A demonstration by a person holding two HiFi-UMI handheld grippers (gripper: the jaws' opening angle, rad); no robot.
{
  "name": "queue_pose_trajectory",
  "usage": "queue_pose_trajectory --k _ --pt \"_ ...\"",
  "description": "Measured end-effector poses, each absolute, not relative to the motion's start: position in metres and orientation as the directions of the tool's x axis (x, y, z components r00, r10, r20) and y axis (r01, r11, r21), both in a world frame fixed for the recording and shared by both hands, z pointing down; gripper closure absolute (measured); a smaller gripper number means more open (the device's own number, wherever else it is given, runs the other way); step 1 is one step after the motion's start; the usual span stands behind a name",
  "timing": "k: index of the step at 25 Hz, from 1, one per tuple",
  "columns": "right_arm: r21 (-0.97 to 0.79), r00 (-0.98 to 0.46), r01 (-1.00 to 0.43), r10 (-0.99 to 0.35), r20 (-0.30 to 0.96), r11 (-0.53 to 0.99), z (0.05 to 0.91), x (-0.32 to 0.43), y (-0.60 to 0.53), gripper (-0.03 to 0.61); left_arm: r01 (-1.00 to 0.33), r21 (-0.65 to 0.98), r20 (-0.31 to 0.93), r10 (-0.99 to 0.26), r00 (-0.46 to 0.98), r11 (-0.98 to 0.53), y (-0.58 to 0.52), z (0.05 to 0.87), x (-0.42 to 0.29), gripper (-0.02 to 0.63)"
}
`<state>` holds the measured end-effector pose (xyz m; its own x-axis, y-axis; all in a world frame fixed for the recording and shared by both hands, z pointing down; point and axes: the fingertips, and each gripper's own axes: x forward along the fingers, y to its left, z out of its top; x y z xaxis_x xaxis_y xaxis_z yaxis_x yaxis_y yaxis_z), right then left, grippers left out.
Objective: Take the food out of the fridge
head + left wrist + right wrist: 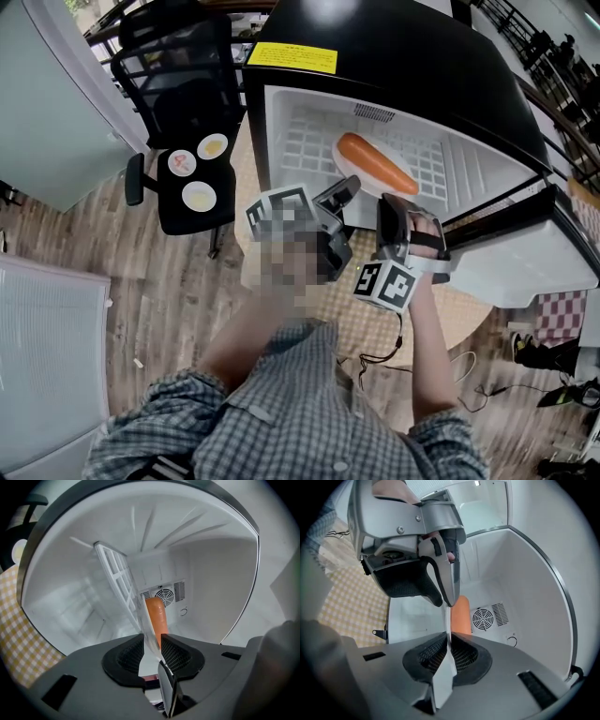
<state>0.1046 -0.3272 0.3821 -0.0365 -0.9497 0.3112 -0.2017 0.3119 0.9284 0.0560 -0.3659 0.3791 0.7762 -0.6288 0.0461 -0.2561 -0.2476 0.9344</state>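
Sausage (375,161) lying on the white shelf (300,141) inside the open fridge (403,66), long way toward the fan grille (165,594). Looks smooth, rounded and probably light, maybe a little slippery; likely to roll on a tilted shelf. Best to take by the middle, across the narrow width, with a gentle squeeze. Left gripper (152,645) open, jaws apart on both sides of the shelf edge, not pressing it. Right gripper (448,644) closed on the same edge. Fridge set on a round table (375,328) with yellow checked cloth; wooden floor (159,281) below. At the left, black chair (178,84) with three plates (199,196) on the seat
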Motion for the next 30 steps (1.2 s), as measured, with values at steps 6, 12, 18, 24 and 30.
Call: queue_pose_trajectory --k 6,12,18,24,30 --pt "0.94 -0.052 -0.159 -0.953 0.298 0.302 0.384 0.106 -0.324 0.552 -0.168 0.973 0.022 -0.655 0.755 -0.161 -0.372 0.385 0.058 0.514" --pt "0.959 -0.057 -0.095 -0.964 0.261 0.266 0.384 0.104 -0.323 0.552 -0.027 0.996 -0.037 -0.684 0.729 -0.083 -0.374 0.38 0.058 0.577" --pt "0.963 -0.074 -0.071 -0.964 0.256 0.261 0.382 0.105 -0.317 0.552 0.022 0.999 -0.05 -0.702 0.71 -0.049 -0.375 0.381 0.057 0.58" --pt "0.671 -0.176 -0.673 -0.949 0.261 0.31 0.365 0.115 -0.304 0.552 0.03 0.999 -0.053 -0.704 0.708 -0.045 -0.375 0.381 0.057 0.58" --pt "-0.126 -0.252 -0.964 -0.954 0.165 0.233 0.355 0.137 -0.299 0.552 0.036 0.998 -0.057 -0.704 0.708 -0.044 -0.375 0.382 0.057 0.58"
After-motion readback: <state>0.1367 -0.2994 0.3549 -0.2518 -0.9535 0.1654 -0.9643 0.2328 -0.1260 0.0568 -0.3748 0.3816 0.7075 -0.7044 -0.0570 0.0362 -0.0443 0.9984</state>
